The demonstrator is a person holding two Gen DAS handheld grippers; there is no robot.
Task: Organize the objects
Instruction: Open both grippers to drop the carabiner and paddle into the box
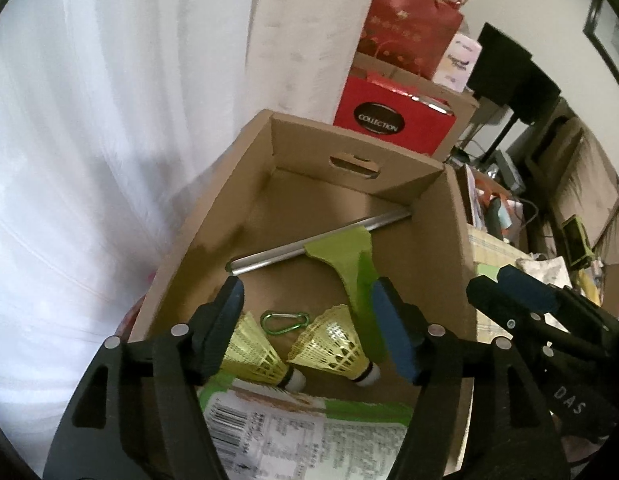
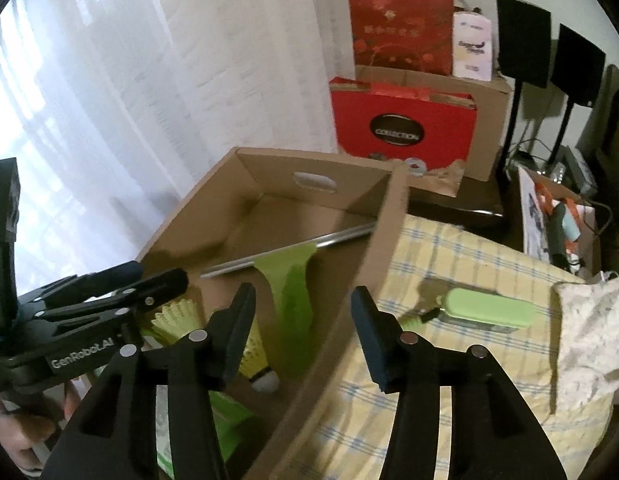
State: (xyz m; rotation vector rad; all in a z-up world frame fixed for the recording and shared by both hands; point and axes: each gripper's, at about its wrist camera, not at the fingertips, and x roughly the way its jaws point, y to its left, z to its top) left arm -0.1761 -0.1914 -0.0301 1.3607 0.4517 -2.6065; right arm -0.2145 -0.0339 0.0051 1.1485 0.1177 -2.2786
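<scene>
the left gripper [image 1: 307, 330] hangs over the near end of the cardboard box [image 1: 449, 248], jaws apart with nothing pressed between them; the green squeegee [image 1: 345, 252] handle runs close beside its right finger, and whether they touch cannot be told. the right gripper [image 2: 303, 332] also stands with jaws apart and empty, straddling the box's right wall: one finger over the inside, the other over the checked cloth [image 2: 461, 264].

inside the box lie two yellow shuttlecocks [image 1: 329, 346] side by side, cork ends toward the camera, a green carabiner [image 1: 284, 322] just behind them, the squeegee with its metal blade bar across the middle, and a printed green-and-white packet [image 1: 309, 436] at the near end.

the left wrist view alone shows the carabiner and both shuttlecocks whole; the right wrist view hides the carabiner and shows each shuttlecock only in part behind the gripper fingers. the right view alone shows a light green case [image 2: 489, 310] lying on the cloth outside the box, with a pale crumpled bag [image 2: 589, 332] beside it.

behind the box stand red gift bags [image 2: 405, 120]. the packet's print is too blurred to read, and its lower part is cut off by the gripper body. the clutter at the far right is hard to make out.
</scene>
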